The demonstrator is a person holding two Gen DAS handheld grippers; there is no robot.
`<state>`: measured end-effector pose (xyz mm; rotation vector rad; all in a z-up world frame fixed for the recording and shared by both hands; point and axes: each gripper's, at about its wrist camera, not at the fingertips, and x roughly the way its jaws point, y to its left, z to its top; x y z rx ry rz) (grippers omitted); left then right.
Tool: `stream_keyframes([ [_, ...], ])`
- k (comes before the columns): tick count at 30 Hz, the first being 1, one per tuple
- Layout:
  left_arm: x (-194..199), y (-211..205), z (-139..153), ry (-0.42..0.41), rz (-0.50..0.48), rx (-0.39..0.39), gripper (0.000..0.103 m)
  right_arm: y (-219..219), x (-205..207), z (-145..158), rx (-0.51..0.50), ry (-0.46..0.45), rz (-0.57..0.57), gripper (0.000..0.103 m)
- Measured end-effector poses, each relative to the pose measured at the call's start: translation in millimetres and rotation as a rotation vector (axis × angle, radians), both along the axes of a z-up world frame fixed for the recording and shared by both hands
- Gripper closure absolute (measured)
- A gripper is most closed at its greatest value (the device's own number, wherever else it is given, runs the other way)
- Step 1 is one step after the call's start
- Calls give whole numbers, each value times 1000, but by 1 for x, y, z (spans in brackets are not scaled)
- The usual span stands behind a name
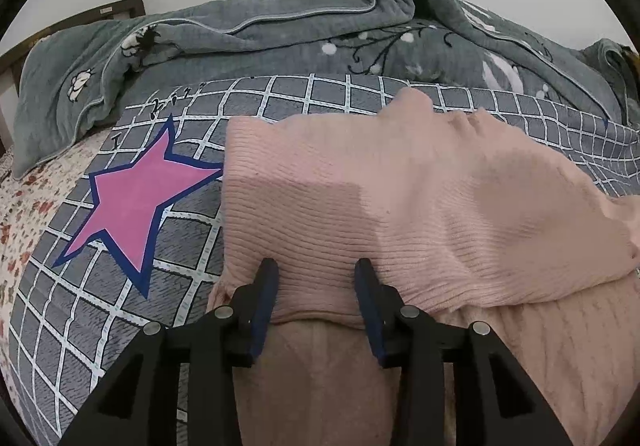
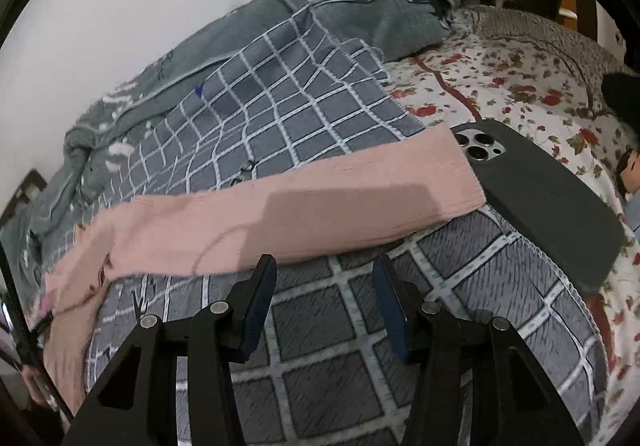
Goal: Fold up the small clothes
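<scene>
Sweater (image 1: 400,197) right part cut off | left fingers (image 1: 267,278) parted, tips on knit | right fingers (image 2: 266,274) parted, empty

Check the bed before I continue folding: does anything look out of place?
Yes: a dark-cased smartphone lies on the bed right beside the outstretched pink knitted sleeve, at its cuff, inside the folding area.
</scene>
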<state>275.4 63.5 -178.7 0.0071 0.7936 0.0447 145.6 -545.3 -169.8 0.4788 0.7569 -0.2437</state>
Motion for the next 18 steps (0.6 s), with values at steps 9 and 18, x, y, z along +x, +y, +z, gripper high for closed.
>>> stream_keyframes([
  [9,2,2,0,3,-5,-26,64,-18,18,0,20,-13,-48,55],
  [18,-2,6,3,-14,-16,-59,58,26,24,47,-169,-52,-50,97],
])
